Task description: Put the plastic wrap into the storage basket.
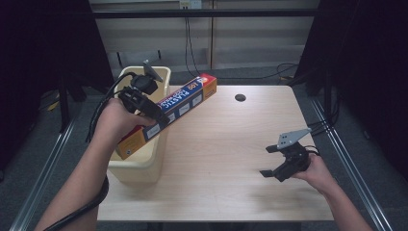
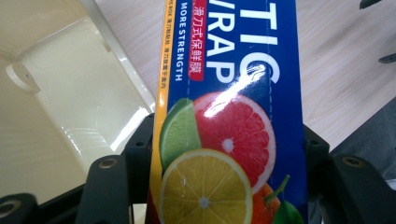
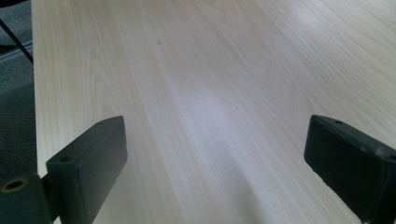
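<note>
A long blue plastic-wrap box (image 1: 179, 105) with citrus fruit printed on it (image 2: 233, 121) is held in the air, slanting over the cream bin (image 1: 144, 161) at the table's left edge. My left gripper (image 1: 153, 111) is shut on the box near its lower end, its black jaws pressing both sides. The box's red end points toward the table's middle. My right gripper (image 1: 269, 161) hovers low over the wooden table (image 3: 201, 93) at the right, open, with nothing between its fingers (image 3: 93, 154).
The bin's pale inner wall (image 2: 74, 102) lies below the box. A round cable hole (image 1: 240, 97) sits in the table's far side. Black cables trail from the left gripper along the forearm. Dark curtains flank the table.
</note>
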`<state>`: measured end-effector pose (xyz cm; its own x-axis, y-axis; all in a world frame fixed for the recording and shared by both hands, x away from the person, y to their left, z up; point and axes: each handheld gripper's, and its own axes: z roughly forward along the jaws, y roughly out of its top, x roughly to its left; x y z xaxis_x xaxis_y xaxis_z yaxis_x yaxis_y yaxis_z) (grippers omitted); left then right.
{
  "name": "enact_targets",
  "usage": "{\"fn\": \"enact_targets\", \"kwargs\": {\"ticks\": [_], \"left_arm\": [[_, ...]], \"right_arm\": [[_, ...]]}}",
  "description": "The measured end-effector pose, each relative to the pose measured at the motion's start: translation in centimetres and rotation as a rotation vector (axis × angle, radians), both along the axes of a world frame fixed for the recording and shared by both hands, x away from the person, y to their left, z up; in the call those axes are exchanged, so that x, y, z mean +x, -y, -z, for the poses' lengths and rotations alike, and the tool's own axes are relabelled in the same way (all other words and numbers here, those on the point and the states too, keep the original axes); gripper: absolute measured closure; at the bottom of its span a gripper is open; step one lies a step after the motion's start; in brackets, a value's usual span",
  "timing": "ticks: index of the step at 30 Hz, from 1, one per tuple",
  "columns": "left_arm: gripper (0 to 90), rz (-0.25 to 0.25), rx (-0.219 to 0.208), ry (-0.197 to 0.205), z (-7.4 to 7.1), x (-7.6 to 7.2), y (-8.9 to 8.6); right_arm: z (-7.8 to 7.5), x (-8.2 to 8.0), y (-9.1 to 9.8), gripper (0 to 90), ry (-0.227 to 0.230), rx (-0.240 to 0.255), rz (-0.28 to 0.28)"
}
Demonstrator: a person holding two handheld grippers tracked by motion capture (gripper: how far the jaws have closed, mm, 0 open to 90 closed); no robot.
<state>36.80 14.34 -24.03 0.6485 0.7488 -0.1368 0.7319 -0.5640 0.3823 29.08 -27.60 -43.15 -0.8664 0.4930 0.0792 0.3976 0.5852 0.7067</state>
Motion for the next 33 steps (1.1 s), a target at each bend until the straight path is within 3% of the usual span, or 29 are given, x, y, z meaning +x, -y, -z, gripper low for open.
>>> {"fn": "enact_targets", "kwargs": {"ticks": [33], "left_arm": [[41.1,-0.153,-0.008,0.000,-1.3,0.9,-3.7]], "right_arm": [[0.2,0.3,0.2,6.2,-0.002,-0.003,0.004]]}}
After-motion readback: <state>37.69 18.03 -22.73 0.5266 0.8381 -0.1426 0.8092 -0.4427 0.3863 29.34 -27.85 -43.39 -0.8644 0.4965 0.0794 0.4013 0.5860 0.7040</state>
